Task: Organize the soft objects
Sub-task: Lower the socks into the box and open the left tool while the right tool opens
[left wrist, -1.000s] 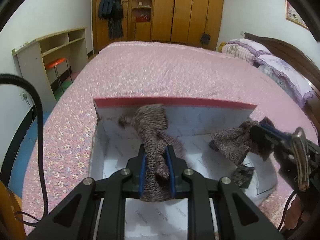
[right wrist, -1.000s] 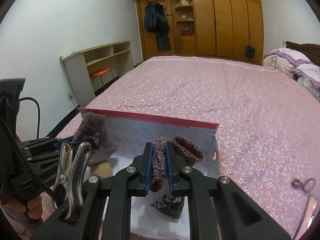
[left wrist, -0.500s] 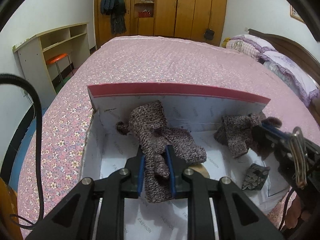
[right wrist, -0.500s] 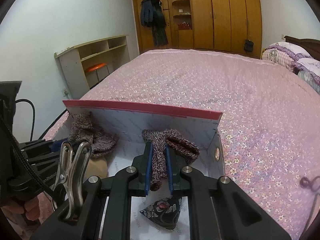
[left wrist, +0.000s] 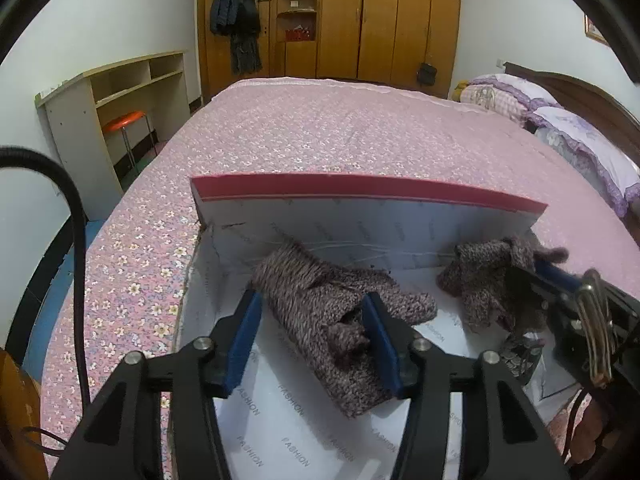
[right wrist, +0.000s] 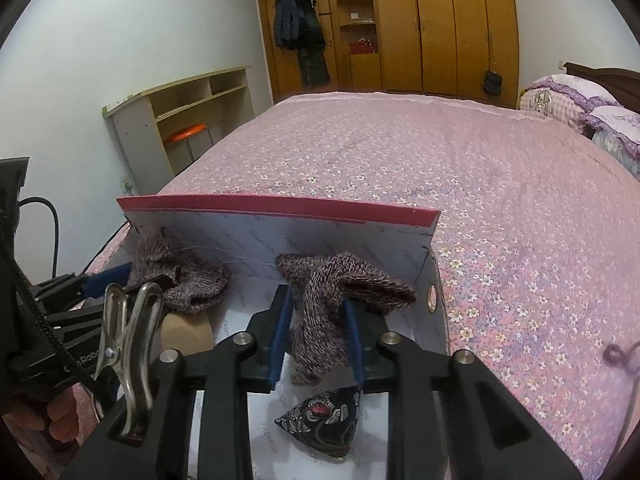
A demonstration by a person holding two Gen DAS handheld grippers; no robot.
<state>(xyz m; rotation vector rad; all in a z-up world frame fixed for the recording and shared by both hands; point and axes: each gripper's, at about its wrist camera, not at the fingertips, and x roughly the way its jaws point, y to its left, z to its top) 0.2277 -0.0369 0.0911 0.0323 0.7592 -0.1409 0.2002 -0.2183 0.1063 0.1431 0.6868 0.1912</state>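
Both grippers are over the open red-rimmed shoebox (left wrist: 368, 190) sitting on the pink floral bed (left wrist: 360, 128).

Left gripper (left wrist: 312, 340): jaws spread wide, blue pads either side of a brown-purple knit glove (left wrist: 332, 320) lying flat on the box's white paper liner. Right pad looks to be touching the glove, left pad is clear of it, so no grip.

Right gripper (right wrist: 318, 330): jaws partly open, second knit glove (right wrist: 332, 292) sits between the pads, cuff end draped over toward the right box wall. Pads are close against the knit on both sides; can't tell whether they're pinching it or just bracketing it.

From the right wrist camera, a small dark patterned pouch (right wrist: 324, 420) lies on the box floor just below the right gripper, and a tan cardboard-like piece (right wrist: 188, 326) sits near the left glove.

Gloves are well apart, one at each end of the box, both up near the raised back wall

Background: wooden wardrobe (right wrist: 432, 28), open shelf unit (left wrist: 116, 96), orange stool (left wrist: 124, 120), pillows (left wrist: 576, 128)
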